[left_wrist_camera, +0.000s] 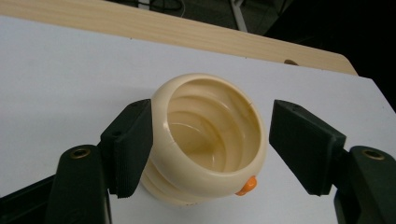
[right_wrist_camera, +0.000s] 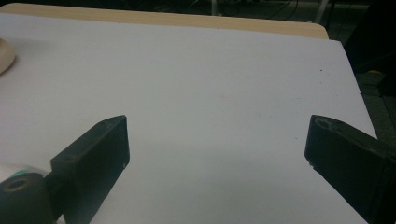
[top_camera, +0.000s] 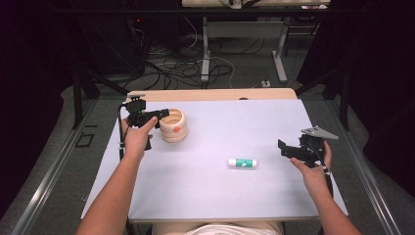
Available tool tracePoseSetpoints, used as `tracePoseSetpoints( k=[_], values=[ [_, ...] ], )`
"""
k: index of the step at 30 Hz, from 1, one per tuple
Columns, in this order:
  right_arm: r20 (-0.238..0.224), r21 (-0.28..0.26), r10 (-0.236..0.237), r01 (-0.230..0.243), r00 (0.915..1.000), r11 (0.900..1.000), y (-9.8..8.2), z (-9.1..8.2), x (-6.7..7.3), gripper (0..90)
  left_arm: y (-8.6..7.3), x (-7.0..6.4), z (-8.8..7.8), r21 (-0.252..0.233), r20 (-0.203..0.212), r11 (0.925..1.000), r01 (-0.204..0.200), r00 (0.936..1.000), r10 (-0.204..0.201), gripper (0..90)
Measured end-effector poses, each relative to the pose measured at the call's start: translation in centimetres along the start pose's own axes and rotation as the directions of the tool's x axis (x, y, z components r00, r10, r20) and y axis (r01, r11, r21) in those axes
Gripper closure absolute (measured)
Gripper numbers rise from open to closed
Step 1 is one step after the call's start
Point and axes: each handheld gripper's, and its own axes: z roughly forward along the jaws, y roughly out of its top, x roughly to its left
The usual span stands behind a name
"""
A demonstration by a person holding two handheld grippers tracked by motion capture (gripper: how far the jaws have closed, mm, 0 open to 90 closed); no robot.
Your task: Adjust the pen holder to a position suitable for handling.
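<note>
Here, on the white table, the cream ribbed bowl is seen at the far left, straddled by the left gripper, whose half-closed jaws are not yet clamped: one pad touches the rim, the other stands apart. The grip would best be finished squarely across the rim, clear of the orange knob, so that the bowl is not tipped. The right gripper is held wide apart over bare table, with nothing between its jaws.

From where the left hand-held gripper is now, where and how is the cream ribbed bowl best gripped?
Grip the cream ribbed bowl across its rounded top ring, coming from the near left side as the left hand-held gripper does. The jaws already straddle it: one pad touches the wall, the other stands clear. Avoid the orange knob.
</note>
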Motion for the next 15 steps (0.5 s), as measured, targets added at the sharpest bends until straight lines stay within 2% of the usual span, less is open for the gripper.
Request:
tracePoseSetpoints(
  k=[4,6,7,10,11,12,14,15],
  values=[
    [-0.005,-0.001,0.01,-0.01,0.9999,1.0,-0.1,0.1,0.1,6.6,0.0,0.4,0.5,0.028,-0.008,0.9985,0.048,0.9988,-0.048,33.2],
    [-0.005,-0.003,0.009,-0.009,1.0,1.0,-0.1,0.1,0.0,6.6,0.0,0.7,0.8,0.043,-0.006,0.9977,0.053,0.9986,-0.052,33.3],
    [-0.009,-0.003,0.008,-0.008,0.9999,1.0,-0.1,0.1,0.1,7.1,0.0,1.1,1.0,0.071,-0.017,0.9954,0.064,0.9979,-0.063,33.5],
    [-0.013,-0.001,0.004,-0.004,0.9999,1.0,-0.1,0.1,0.1,7.5,0.0,1.7,1.3,0.091,-0.026,0.9904,0.104,0.9944,-0.102,34.3],
    [-0.014,0.002,0.003,-0.003,0.9999,1.0,-0.1,0.1,0.1,7.6,0.0,1.7,1.3,0.091,-0.026,0.9904,0.104,0.9944,-0.102,34.9],
    [-0.014,0.004,-0.006,0.006,0.9999,1.0,-0.1,0.1,0.0,7.6,0.1,2.0,1.2,0.103,-0.017,0.9848,0.139,0.9902,-0.138,35.1],
    [-0.011,0.001,-0.005,0.005,0.9999,1.0,-0.1,0.2,0.0,8.0,0.1,2.2,1.3,0.109,-0.015,0.9843,0.139,0.9903,-0.138,35.1],
    [-0.017,0.016,-0.005,0.005,0.9998,1.0,-0.1,0.1,0.0,8.4,0.1,2.2,1.3,0.114,-0.026,0.9821,0.15,0.9886,-0.148,35.1]
  ],
)
